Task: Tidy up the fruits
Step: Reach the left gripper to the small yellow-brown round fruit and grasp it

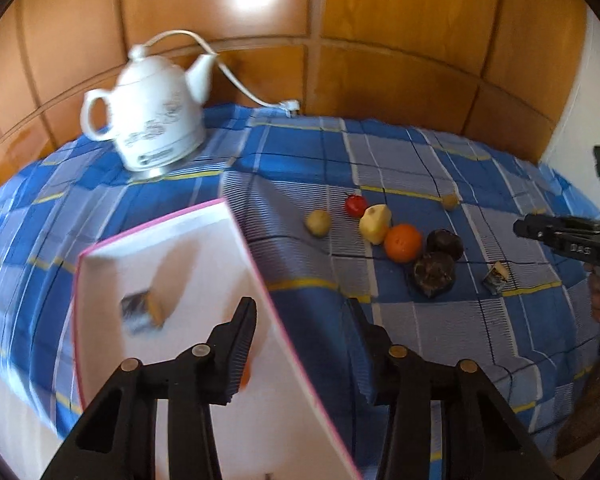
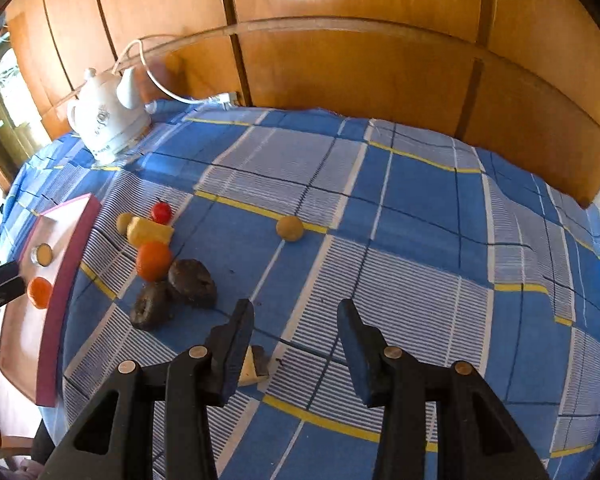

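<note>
Both grippers are matte black plastic. On the left gripper (image 1: 302, 344) and the right gripper (image 2: 296, 344) alike, each finger is a hollow triangular frame pinned by two round brass-coloured rivets. The inner pads are finely ribbed, and the right-hand pad looks dark blue. Seen from the left wrist, the right gripper's body carries pale embossed lettering and a small green light.

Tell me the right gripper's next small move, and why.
Probably ease the right gripper down and slightly left over the fruit wedge, then close. Its jaws look open and empty, the wedge lies by its left finger, and the tray already holds two pieces.
</note>
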Demonstrator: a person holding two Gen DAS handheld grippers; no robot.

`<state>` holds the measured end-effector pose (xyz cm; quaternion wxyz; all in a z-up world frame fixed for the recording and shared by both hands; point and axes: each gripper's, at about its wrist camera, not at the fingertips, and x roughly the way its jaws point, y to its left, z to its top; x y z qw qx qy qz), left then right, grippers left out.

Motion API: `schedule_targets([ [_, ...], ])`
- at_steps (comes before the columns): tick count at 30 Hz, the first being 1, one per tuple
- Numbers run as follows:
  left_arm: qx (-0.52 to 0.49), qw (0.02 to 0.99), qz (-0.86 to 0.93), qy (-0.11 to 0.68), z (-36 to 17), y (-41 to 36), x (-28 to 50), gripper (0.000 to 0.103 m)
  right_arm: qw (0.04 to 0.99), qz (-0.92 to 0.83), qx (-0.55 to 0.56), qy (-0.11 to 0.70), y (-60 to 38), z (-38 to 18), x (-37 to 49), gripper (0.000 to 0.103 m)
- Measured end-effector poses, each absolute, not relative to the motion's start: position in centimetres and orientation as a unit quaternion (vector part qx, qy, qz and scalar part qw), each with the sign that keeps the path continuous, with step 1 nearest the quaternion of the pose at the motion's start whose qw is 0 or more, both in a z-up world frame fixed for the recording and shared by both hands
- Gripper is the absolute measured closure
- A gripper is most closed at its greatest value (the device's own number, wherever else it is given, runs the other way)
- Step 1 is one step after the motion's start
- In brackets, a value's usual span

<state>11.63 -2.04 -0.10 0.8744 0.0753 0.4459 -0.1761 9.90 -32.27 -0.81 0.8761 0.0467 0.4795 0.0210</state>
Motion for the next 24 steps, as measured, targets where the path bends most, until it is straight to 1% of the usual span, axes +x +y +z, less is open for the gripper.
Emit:
schedule_targets([
  [5, 0.105, 0.861, -0.182, 0.463, -1.6, -4.7, 15.9, 0.058, 0.875, 0.037, 0.070, 0.477, -32.3, -0.5, 10.0, 0.059],
  [8, 0.121, 0.855, -0.190, 0.468, -2.3, -6.0, 17.6, 0.062, 0.874, 0.042, 0.080, 0.477, -32.4, -0.3, 10.0, 0.059],
  [12, 0.151, 0.843, -0.202, 0.475, -3.5, -8.2, 19.7, 0.062, 0.872, 0.044, 0.092, 0.479, -32.7, -0.3, 10.2, 0.059],
  [17, 0.165, 0.833, -0.200, 0.489, -5.2, -9.1, 21.7, 0.063, 0.873, 0.047, 0.102, 0.475, -32.9, 0.0, 10.2, 0.059],
  [21, 0.167, 0.827, -0.200, 0.498, -6.2, -9.4, 23.1, 0.065, 0.873, 0.046, 0.110, 0.473, -33.2, 0.1, 10.3, 0.059],
  [22, 0.168, 0.825, -0.201, 0.500, -6.4, -9.5, 23.3, 0.066, 0.873, 0.047, 0.111, 0.472, -33.2, 0.2, 10.3, 0.059],
  [24, 0.175, 0.820, -0.198, 0.508, -7.1, -9.7, 23.8, 0.077, 0.874, 0.046, 0.109, 0.471, -33.1, 0.2, 10.4, 0.059],
])
